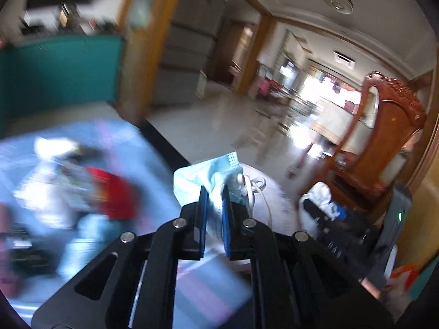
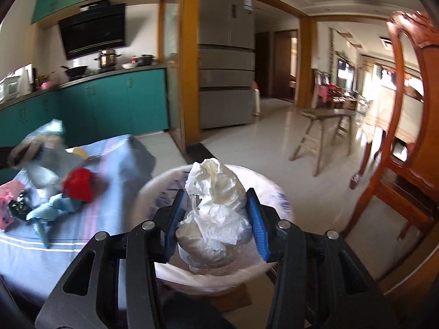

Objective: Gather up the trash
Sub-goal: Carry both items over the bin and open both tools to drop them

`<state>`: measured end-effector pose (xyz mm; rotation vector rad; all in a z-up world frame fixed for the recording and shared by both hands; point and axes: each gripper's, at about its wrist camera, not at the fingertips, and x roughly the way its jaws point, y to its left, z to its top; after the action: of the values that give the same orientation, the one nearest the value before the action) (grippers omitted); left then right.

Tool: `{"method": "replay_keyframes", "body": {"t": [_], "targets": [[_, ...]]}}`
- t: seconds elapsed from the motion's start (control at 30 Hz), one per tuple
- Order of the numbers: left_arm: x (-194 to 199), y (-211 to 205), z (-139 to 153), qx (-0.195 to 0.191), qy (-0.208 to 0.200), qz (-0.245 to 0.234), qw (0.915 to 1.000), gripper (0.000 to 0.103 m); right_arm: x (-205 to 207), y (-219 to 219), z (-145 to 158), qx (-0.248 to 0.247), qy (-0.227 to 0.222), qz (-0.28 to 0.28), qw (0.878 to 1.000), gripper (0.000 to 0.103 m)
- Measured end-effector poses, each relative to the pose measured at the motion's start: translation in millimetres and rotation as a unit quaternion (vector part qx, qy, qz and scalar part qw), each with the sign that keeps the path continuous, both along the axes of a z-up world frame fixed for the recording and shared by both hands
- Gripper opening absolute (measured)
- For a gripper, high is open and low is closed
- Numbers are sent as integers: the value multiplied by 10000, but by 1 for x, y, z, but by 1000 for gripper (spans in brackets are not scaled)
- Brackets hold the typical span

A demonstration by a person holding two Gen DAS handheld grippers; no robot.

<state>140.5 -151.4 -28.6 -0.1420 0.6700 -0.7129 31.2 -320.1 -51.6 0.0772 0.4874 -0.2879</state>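
Note:
My left gripper (image 1: 214, 192) is shut on a light blue face mask (image 1: 211, 172) with white ear loops, held in the air past the table's edge. My right gripper (image 2: 216, 200) is shut on a crumpled white paper wad (image 2: 216, 208) and holds it over a white-lined trash bin (image 2: 277, 192) beside the table. More trash lies on the table with the blue striped cloth (image 2: 115, 213): a red wrapper (image 2: 78, 183), a blue cloth scrap (image 2: 52, 208), clear plastic and a pink item (image 2: 6, 205). The same pile shows blurred in the left wrist view (image 1: 82, 186).
A carved wooden chair (image 2: 408, 148) stands right of the bin. A wooden stool (image 2: 321, 134) stands on the tiled floor beyond. Teal kitchen cabinets (image 2: 109, 104) and a grey fridge (image 2: 226, 54) are at the back. A white bag (image 1: 318, 200) lies by the chair.

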Motion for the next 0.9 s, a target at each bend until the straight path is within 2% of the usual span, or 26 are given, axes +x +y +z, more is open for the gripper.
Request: {"method": "replay_keyframes", "body": {"t": [0.13, 0.27, 0.37, 0.47, 0.53, 0.67, 0.7, 0.8, 0.87, 0.9], "targets": [[34, -54, -34, -79, 552, -339, 9979, 11, -1, -21, -13, 147, 106, -144, 9997, 45], [48, -86, -57, -118, 813, -496, 9954, 11, 8, -30, -29, 200, 268, -107, 9994, 45], [54, -96, -69, 22, 760, -437, 9961, 13, 21, -35, -42, 244, 410, -92, 9988, 45], [58, -96, -76, 89, 619, -240, 9978, 24, 34, -38, -51, 279, 530, -125, 9981, 46], [53, -88, -73, 35, 563, -185, 9982, 41, 42, -40, -55, 293, 575, -117, 9978, 49], [42, -68, -61, 10, 293, -26, 9996, 56, 52, -40, -56, 233, 617, -141, 9977, 65], [38, -63, -57, 19, 213, 35, 9998, 60, 52, -38, -54, 215, 604, -141, 9978, 66], [19, -36, -40, 62, -325, 406, 9986, 64, 49, -30, -47, 194, 527, -87, 9984, 75], [4, -11, -28, 154, -912, 987, 9908, 65, 46, -22, -42, 168, 473, -17, 9987, 77], [-4, 3, -23, 183, -1196, 1346, 9835, 65, 45, -15, -38, 139, 446, 55, 9989, 78]]}}
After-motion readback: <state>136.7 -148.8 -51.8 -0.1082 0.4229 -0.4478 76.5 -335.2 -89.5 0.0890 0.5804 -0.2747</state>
